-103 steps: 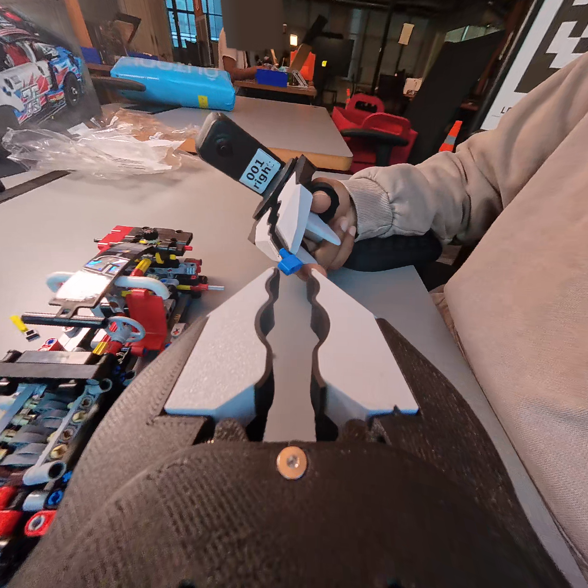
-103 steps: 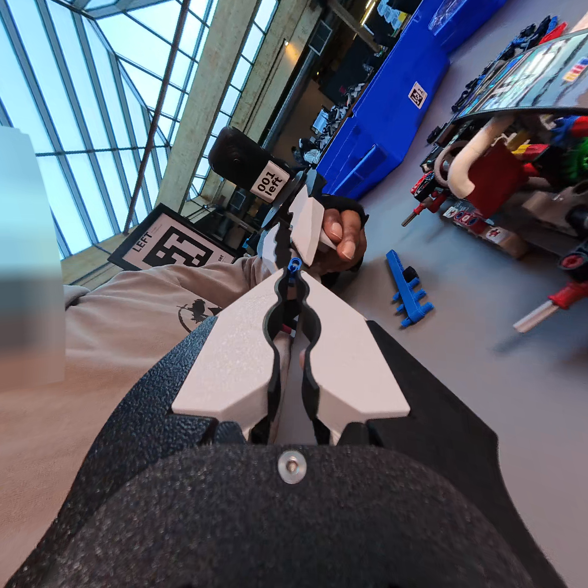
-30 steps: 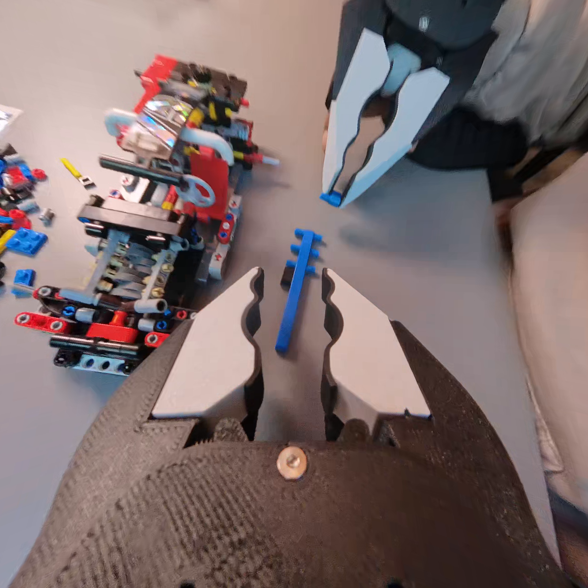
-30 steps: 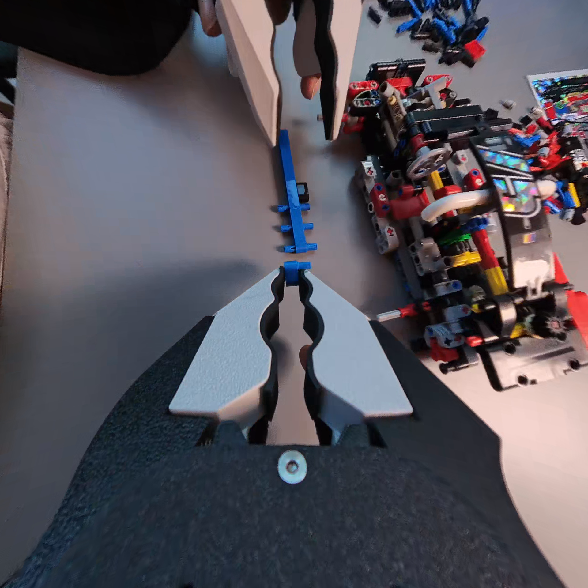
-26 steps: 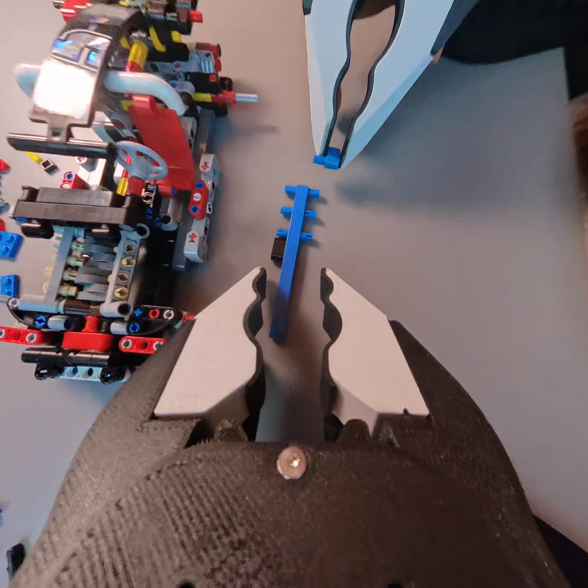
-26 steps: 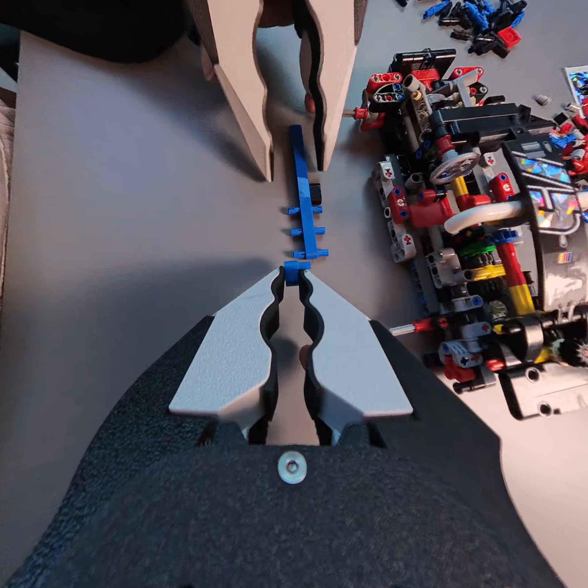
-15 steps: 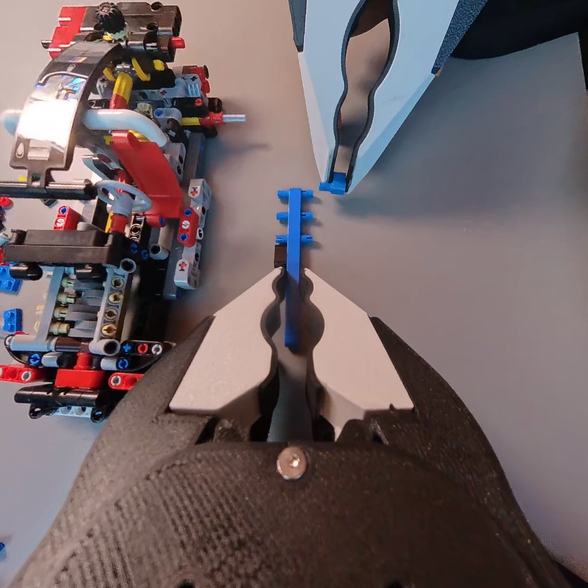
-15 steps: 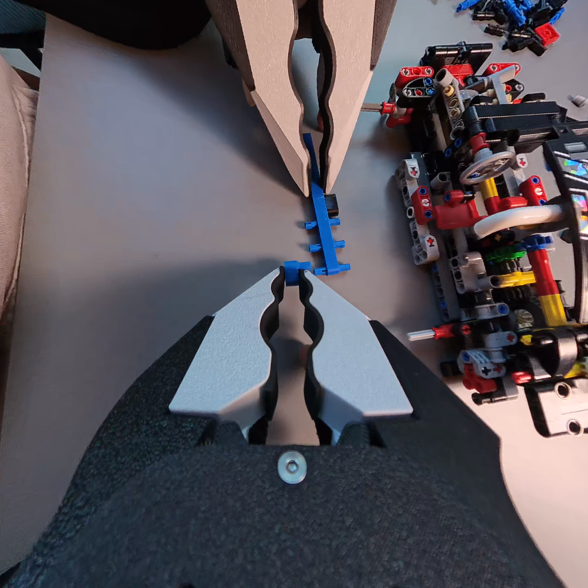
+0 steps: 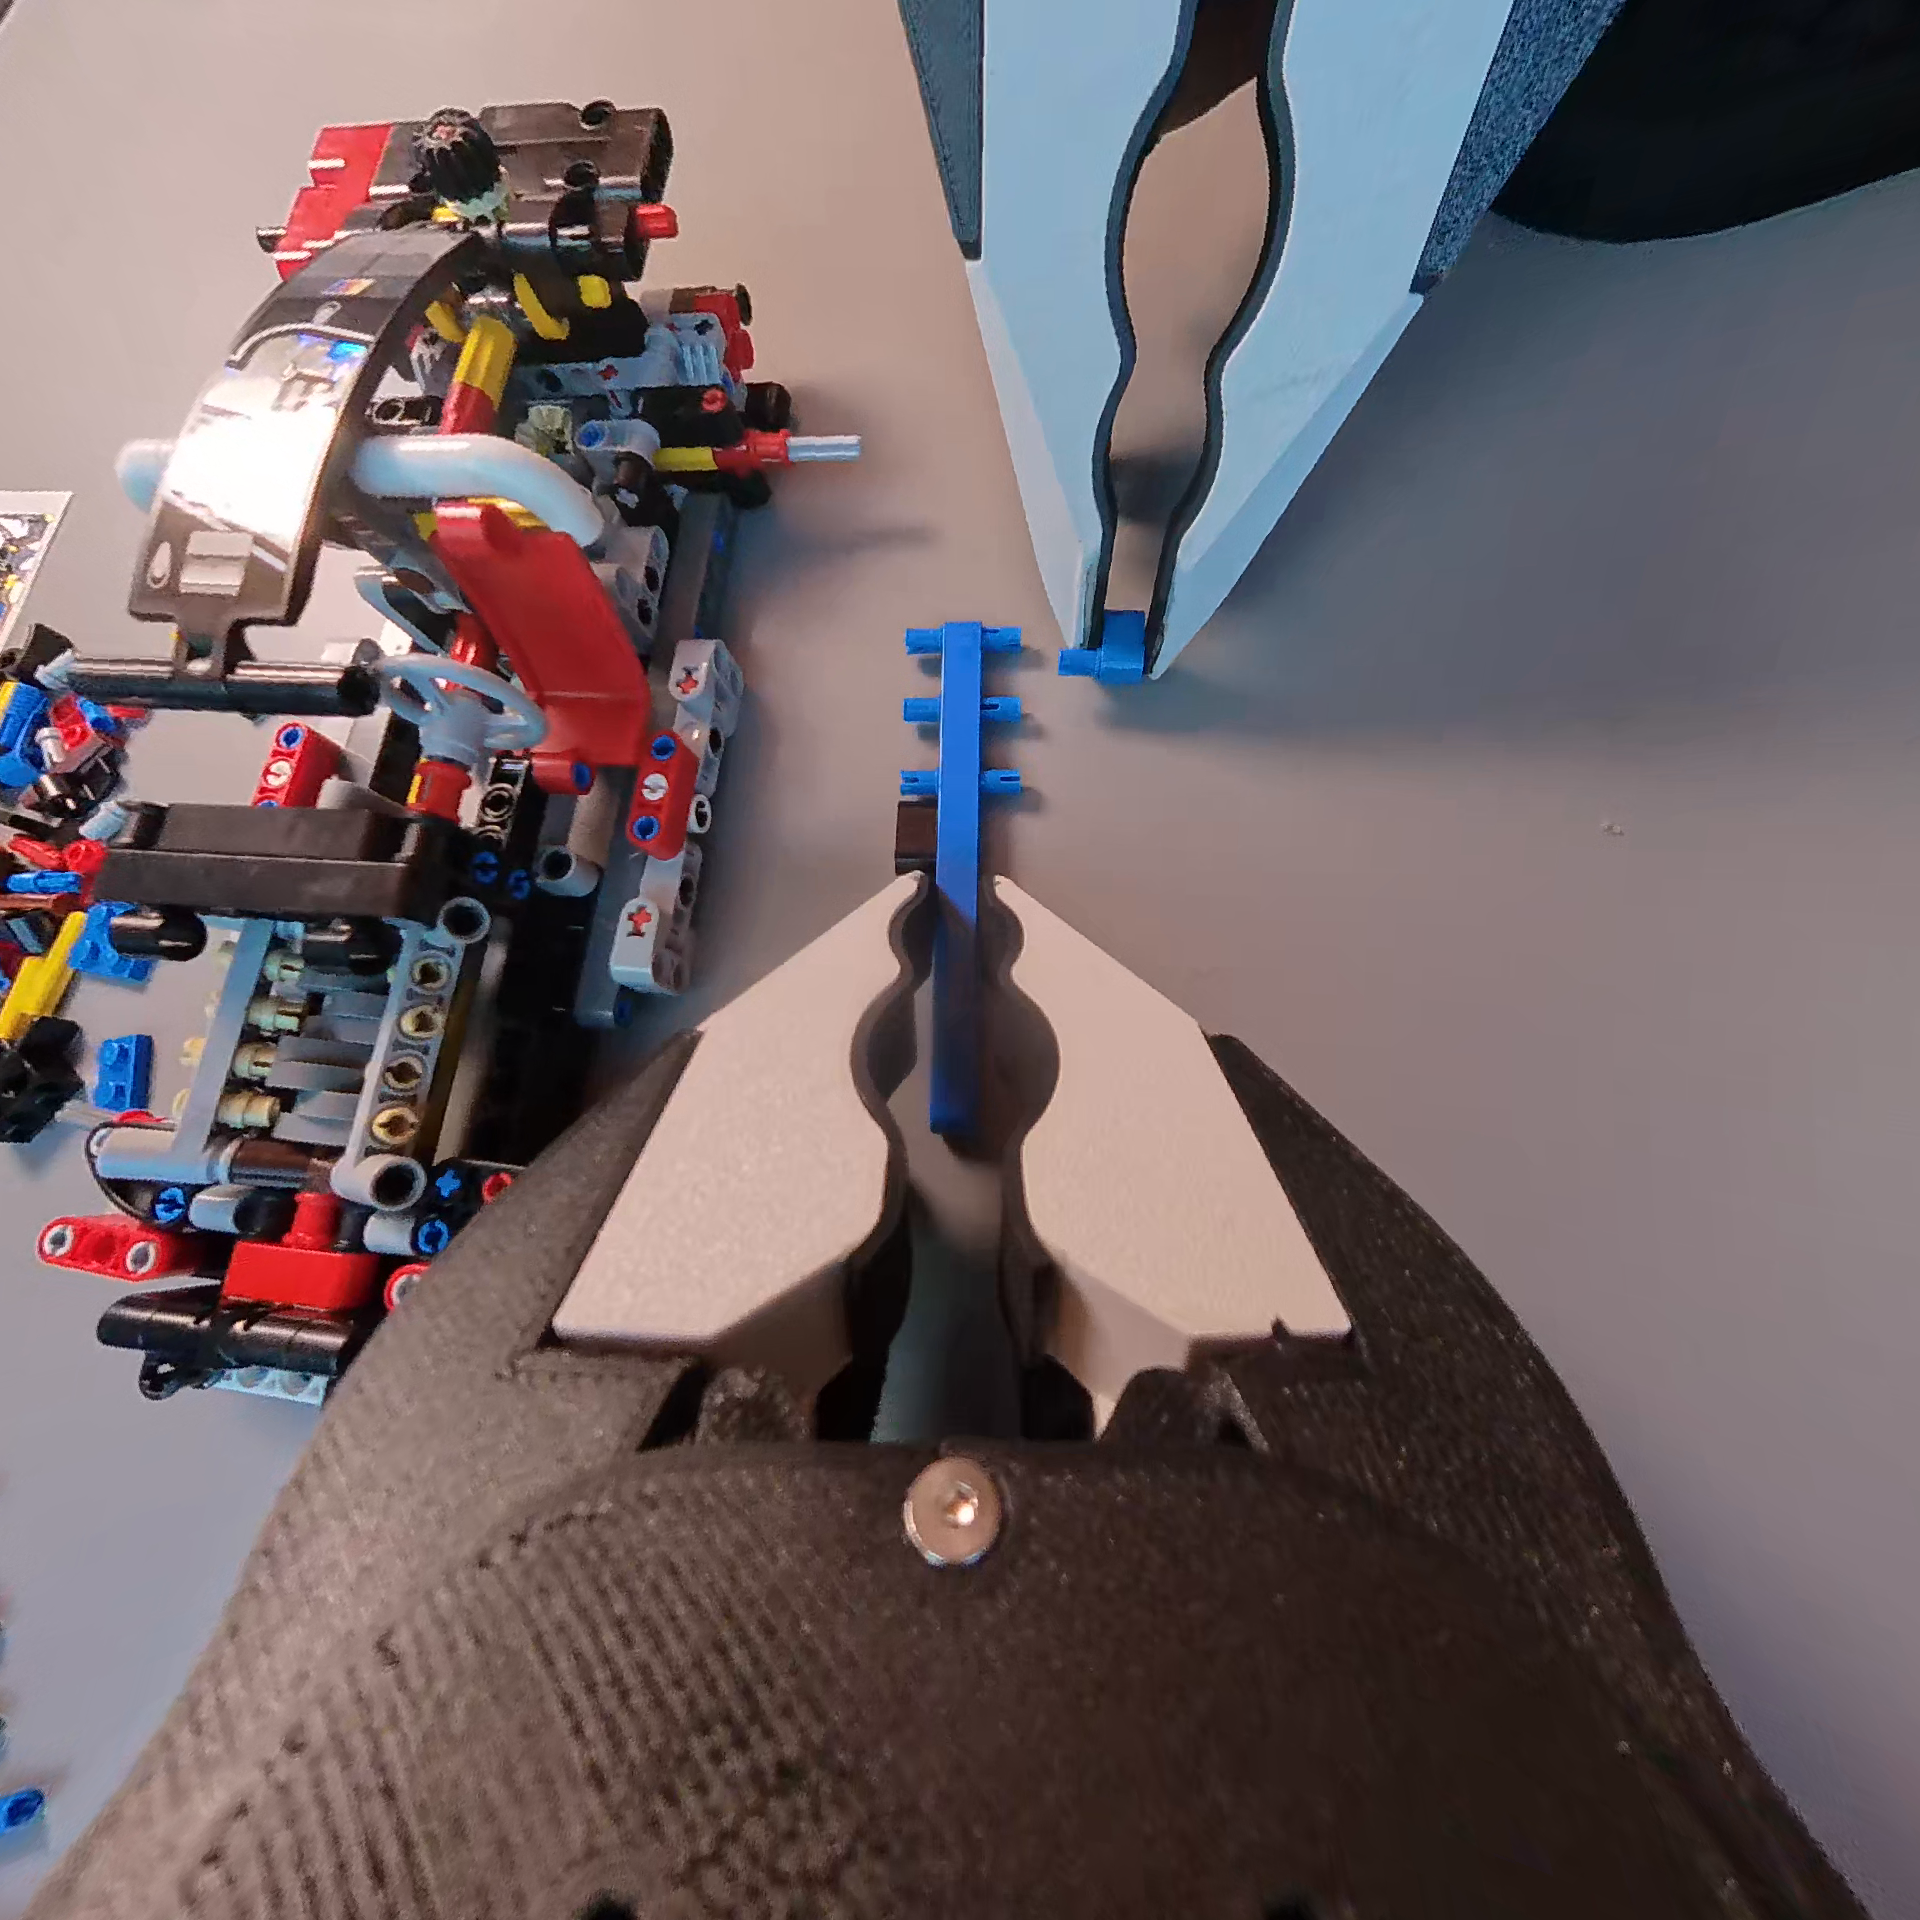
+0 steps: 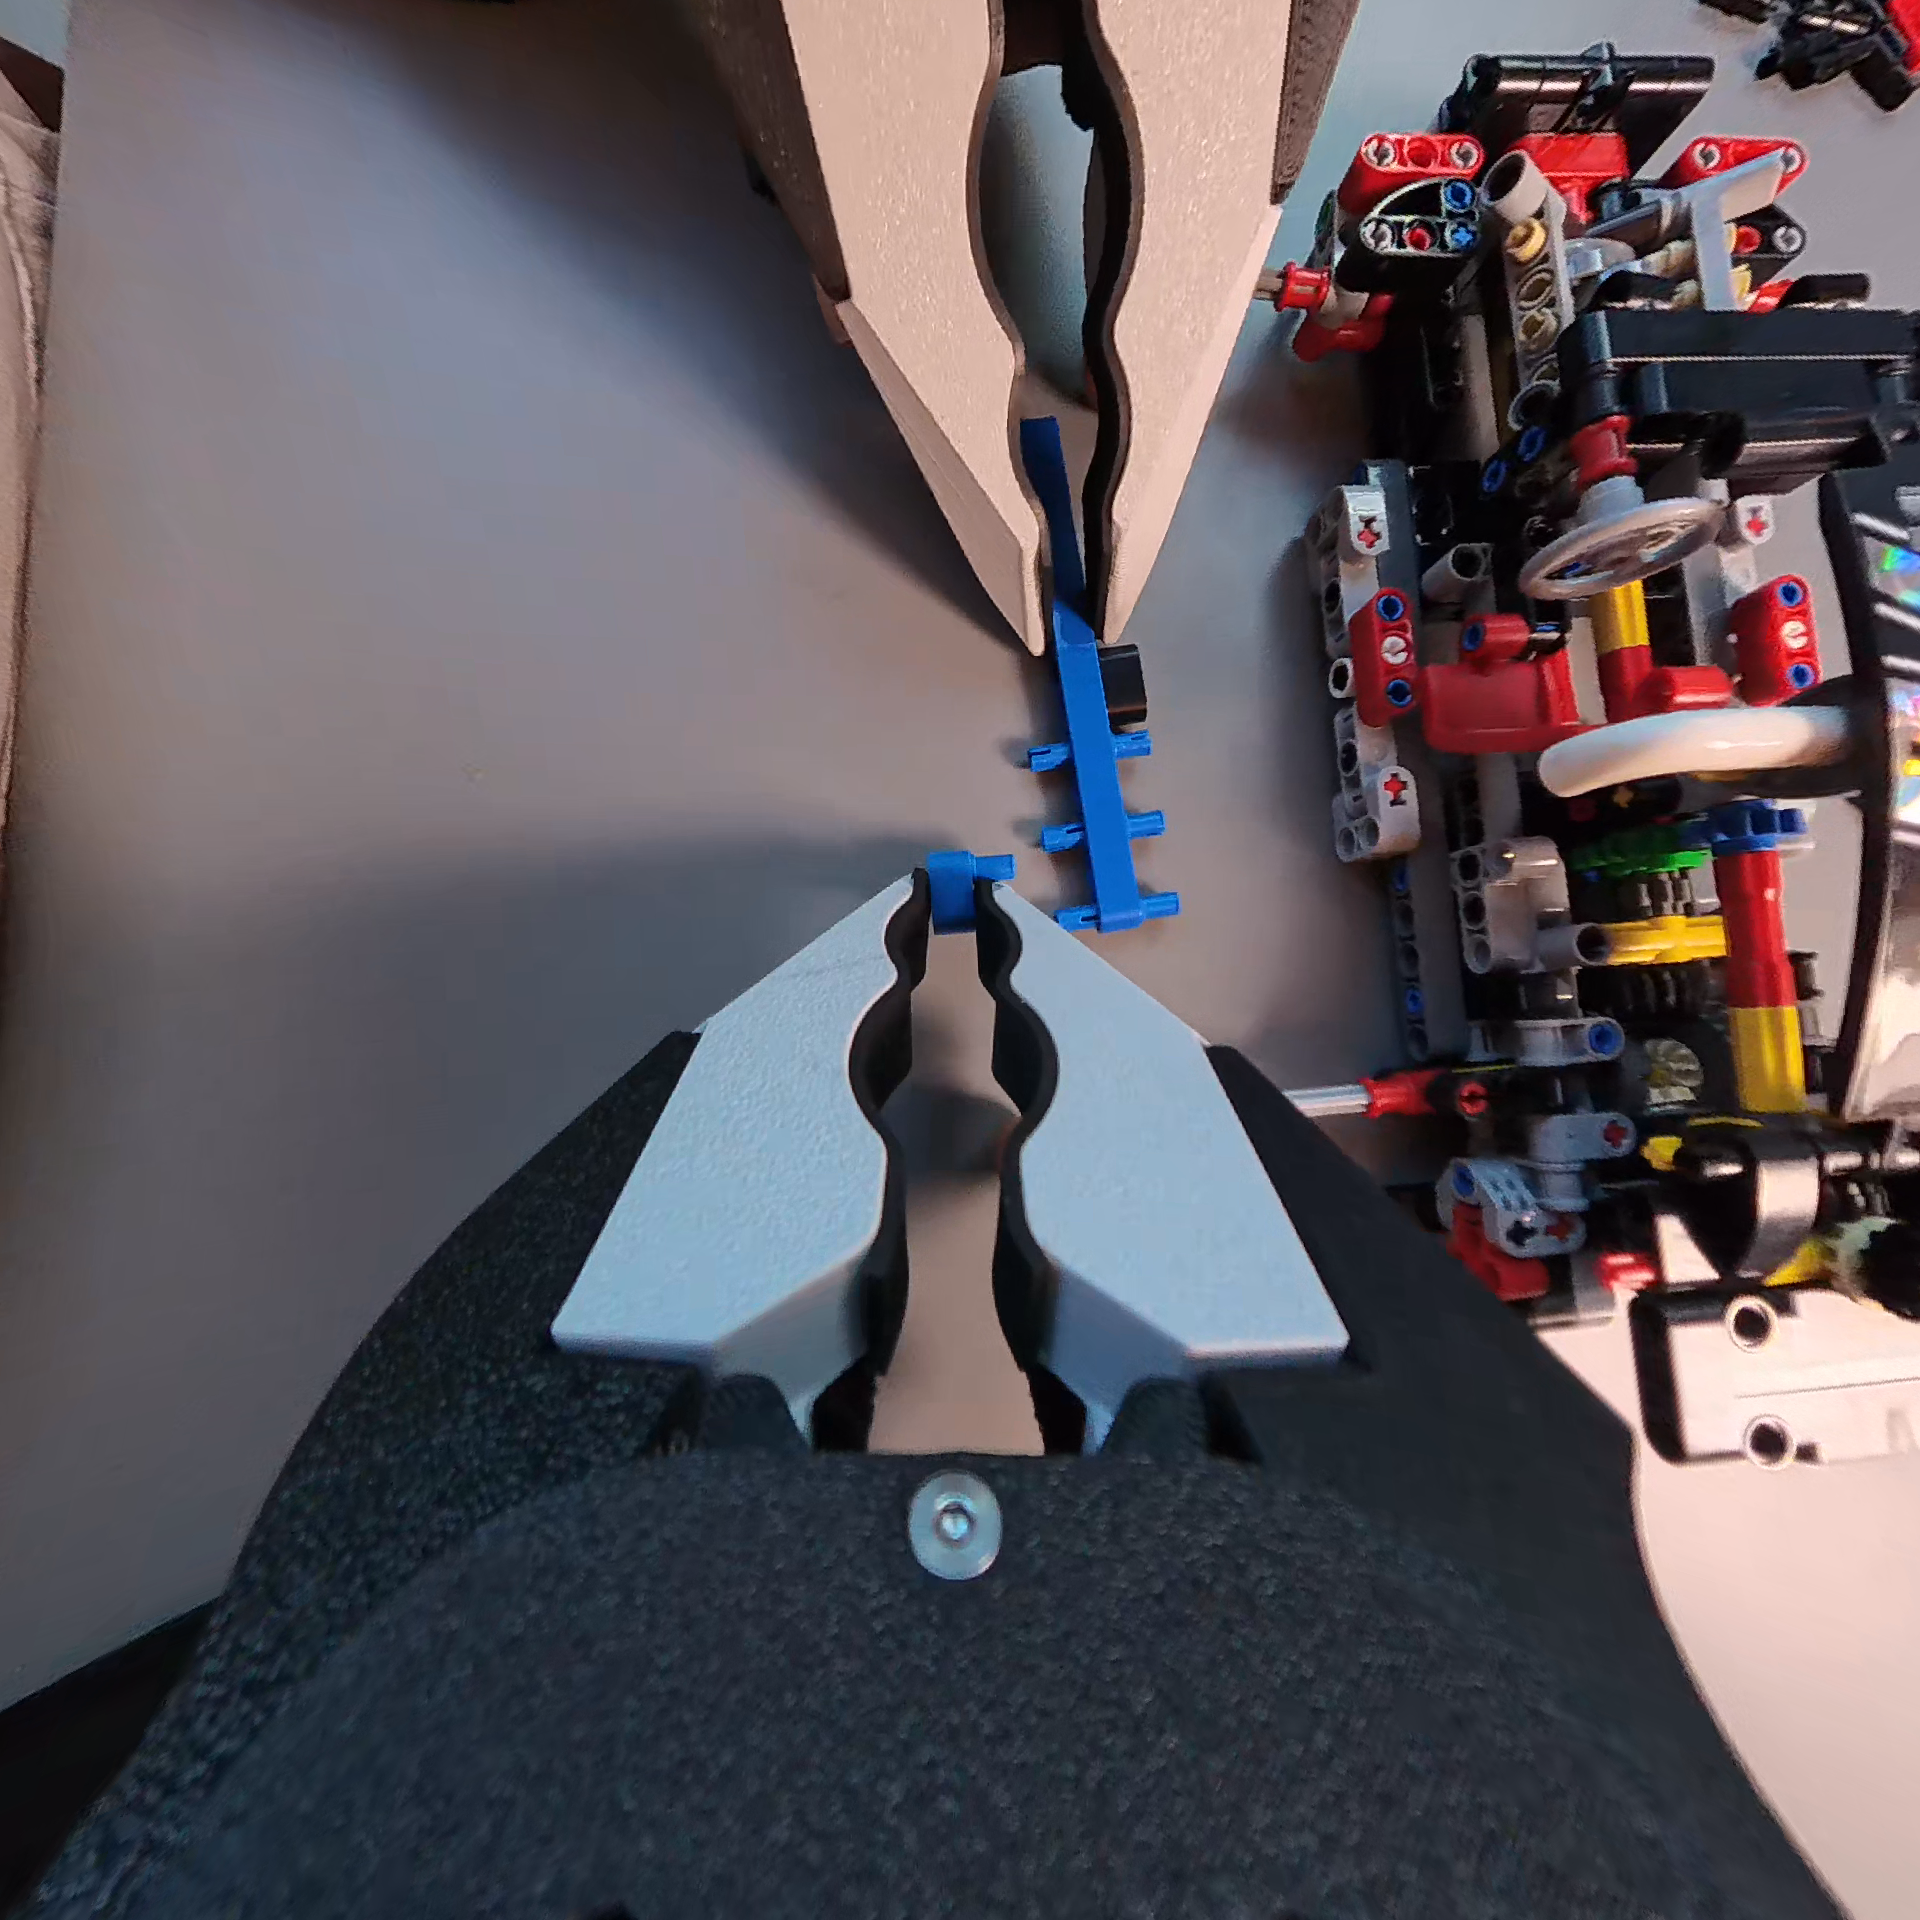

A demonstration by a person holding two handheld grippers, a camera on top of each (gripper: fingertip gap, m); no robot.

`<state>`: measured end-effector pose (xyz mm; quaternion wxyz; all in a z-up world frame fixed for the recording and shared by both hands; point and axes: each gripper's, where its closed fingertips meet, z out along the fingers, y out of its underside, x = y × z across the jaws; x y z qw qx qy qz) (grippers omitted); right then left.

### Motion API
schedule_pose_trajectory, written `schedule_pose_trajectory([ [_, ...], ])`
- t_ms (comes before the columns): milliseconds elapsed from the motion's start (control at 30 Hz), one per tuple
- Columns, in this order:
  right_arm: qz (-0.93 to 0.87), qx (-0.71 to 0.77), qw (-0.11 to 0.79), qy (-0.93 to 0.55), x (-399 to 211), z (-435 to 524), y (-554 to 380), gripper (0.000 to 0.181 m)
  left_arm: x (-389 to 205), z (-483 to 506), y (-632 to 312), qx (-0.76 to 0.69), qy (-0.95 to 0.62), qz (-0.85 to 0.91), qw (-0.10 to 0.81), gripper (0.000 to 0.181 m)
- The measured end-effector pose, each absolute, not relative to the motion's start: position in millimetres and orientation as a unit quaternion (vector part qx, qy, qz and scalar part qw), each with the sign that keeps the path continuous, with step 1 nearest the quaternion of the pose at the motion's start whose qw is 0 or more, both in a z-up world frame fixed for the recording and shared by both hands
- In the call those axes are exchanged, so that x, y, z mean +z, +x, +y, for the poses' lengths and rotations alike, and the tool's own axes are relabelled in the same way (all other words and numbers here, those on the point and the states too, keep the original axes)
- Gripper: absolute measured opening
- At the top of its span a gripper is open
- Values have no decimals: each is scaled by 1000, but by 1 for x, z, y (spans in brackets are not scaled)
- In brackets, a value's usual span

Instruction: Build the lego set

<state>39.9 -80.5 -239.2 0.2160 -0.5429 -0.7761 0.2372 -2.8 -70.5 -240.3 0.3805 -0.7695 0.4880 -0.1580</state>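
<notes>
A long blue beam (image 9: 958, 852) with several blue pins through it and a black pin on its side lies on the grey table (image 9: 1507, 935). My left gripper (image 9: 958, 888) is shut on the beam's near half. My right gripper (image 10: 954, 896) is shut on a small blue pin connector (image 10: 956, 888), held just left of the beam's (image 10: 1096, 769) free end, a short gap apart. In the left wrist view the right gripper (image 9: 1122, 649) comes in from the top with the blue connector (image 9: 1107, 660). In the right wrist view the left gripper (image 10: 1070, 623) comes in from the top.
The half-built Lego car (image 9: 416, 727) stands left of the beam in the left wrist view and on the right in the right wrist view (image 10: 1621, 779). Loose small parts (image 9: 52, 935) lie beyond it at the left edge. The left gripper's tips are roughly 5 centimetres from the right gripper's.
My left gripper came down over the blue beam and shut on it. My right gripper carried the blue connector down from mid-air to beside the beam's pinned end.
</notes>
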Motion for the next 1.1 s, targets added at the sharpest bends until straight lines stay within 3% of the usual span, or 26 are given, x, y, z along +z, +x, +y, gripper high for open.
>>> schedule_pose_trajectory([
  [533,-776,236,211,-546,-240,-73,42,6,-240,-72,-7,-159,-769,488,381,6],
  [767,-775,233,214,-547,-241,-71,43,6,-239,-75,-8,-155,-766,495,379,22],
  [1100,-780,226,211,-544,-242,-71,42,6,-239,-72,3,-145,-758,511,379,11],
])
